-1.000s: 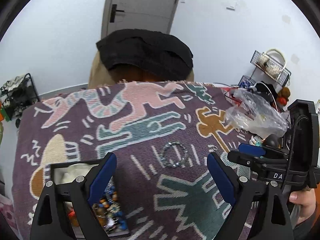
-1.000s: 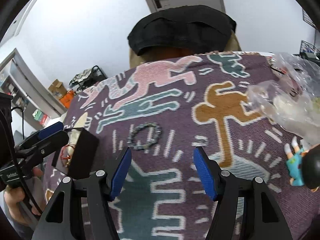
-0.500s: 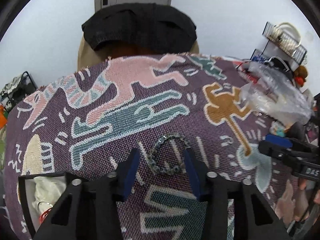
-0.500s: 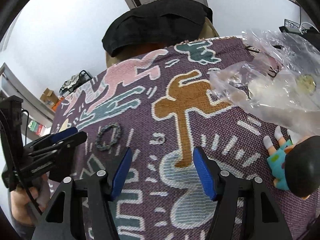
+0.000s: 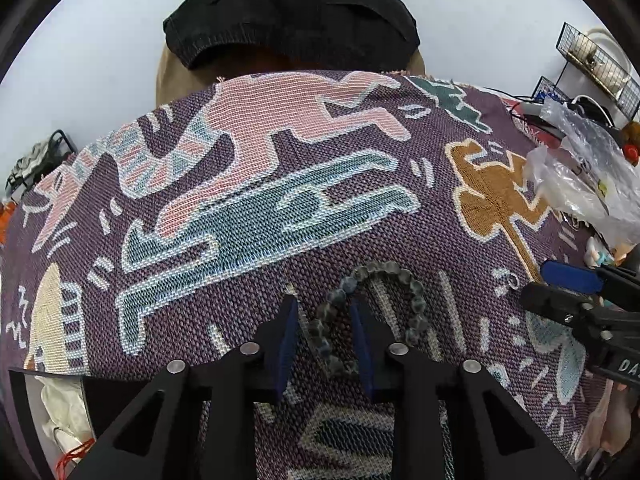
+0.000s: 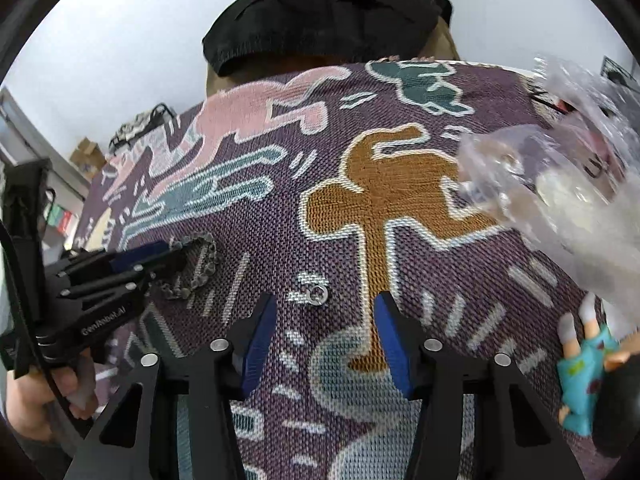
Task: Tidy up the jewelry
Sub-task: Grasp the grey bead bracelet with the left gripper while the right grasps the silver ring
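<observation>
Nearest, left gripper closing its jaws across one side of the dark beaded bracelet, beads between the pads but not yet pinched, bracelet lying flat on the patterned cloth over the counter. Right gripper likewise closing, jaws empty, straddling the cloth just short of a small silver ring. Farther right, crinkled plastic bags. Risks: beads rolling out from the pads, cloth weave pinched up together with the strand, tiny ring nudged away or pressed into the weave by misaligned jaws.
</observation>
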`<state>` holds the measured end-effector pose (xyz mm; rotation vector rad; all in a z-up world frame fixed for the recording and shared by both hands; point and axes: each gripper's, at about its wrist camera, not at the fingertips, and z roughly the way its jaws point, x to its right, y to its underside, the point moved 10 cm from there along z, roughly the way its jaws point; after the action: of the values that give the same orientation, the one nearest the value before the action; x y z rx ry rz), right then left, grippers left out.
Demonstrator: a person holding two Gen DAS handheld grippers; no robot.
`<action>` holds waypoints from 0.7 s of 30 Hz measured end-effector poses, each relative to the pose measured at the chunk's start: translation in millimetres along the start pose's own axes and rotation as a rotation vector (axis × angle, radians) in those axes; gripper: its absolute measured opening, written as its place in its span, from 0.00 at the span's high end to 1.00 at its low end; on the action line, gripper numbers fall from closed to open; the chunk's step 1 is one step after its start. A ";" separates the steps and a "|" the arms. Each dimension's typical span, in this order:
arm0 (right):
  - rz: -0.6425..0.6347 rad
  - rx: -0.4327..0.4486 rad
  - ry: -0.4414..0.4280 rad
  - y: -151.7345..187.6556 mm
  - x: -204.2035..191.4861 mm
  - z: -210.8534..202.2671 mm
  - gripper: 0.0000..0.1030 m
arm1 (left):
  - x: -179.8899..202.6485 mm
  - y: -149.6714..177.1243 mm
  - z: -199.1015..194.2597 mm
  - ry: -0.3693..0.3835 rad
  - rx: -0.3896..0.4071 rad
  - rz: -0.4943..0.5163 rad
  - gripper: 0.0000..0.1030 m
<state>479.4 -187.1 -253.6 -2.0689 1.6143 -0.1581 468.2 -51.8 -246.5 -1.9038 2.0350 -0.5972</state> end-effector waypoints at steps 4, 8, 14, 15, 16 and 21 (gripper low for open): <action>-0.034 -0.042 0.026 -0.8 -1.0 11.4 0.65 | -3.4 -1.4 0.8 -0.004 0.003 -0.005 0.90; -0.065 -0.063 0.048 -3.8 -1.8 14.1 0.69 | -5.0 -2.1 -1.7 0.017 0.014 -0.017 0.90; -0.125 -0.088 0.093 -3.6 -7.1 17.5 0.86 | -1.6 -3.8 -17.2 0.040 0.046 -0.020 0.90; -0.129 -0.089 0.097 -3.7 -8.6 18.6 0.86 | -0.6 -4.3 -19.4 0.042 0.050 -0.019 0.90; -0.131 -0.088 0.099 -4.3 -11.8 19.7 0.86 | 0.4 -5.1 -23.0 0.045 0.057 -0.018 0.90; -0.140 -0.072 0.095 1.6 -19.8 14.0 0.86 | 0.7 -7.9 -42.5 0.059 0.089 -0.018 0.90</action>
<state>477.7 -164.4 -262.2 -2.2613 1.5504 -0.2539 454.7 -48.5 -205.6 -1.8762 1.9934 -0.7442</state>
